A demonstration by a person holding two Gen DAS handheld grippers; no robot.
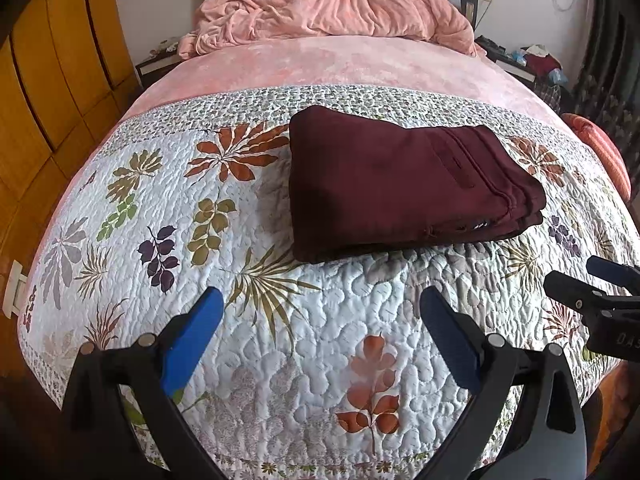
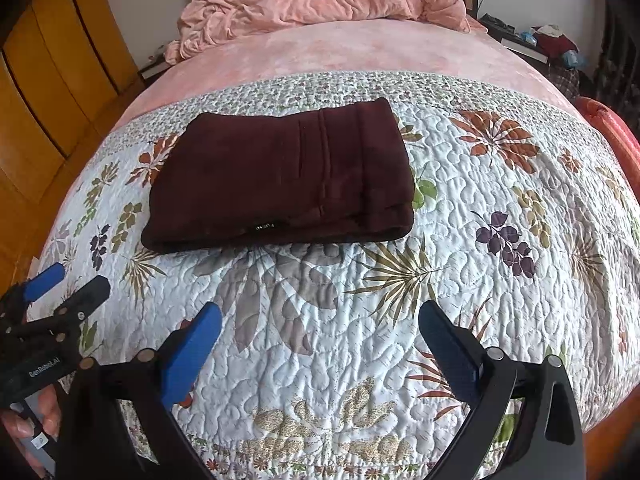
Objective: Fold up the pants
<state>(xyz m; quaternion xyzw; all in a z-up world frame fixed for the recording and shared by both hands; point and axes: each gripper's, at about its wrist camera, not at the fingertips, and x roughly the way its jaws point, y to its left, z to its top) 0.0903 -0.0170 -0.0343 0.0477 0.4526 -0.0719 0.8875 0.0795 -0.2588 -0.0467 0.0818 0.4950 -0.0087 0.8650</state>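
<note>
The dark maroon pants (image 1: 400, 184) lie folded into a compact rectangle on the leaf-patterned quilt (image 1: 280, 360); in the right wrist view the pants (image 2: 280, 176) sit ahead and left of centre. My left gripper (image 1: 320, 304) is open and empty, held above the quilt in front of the pants. My right gripper (image 2: 320, 312) is open and empty too, also short of the pants. The right gripper shows at the left view's right edge (image 1: 600, 280); the left gripper shows at the right view's left edge (image 2: 64, 284).
A crumpled pink blanket (image 1: 332, 4) lies at the head of the bed on a pink sheet (image 1: 340, 64). Wooden wardrobe doors (image 1: 52, 80) stand left. Cluttered nightstand (image 1: 532, 60) at right. An orange footboard edge (image 2: 616, 128) runs along the right.
</note>
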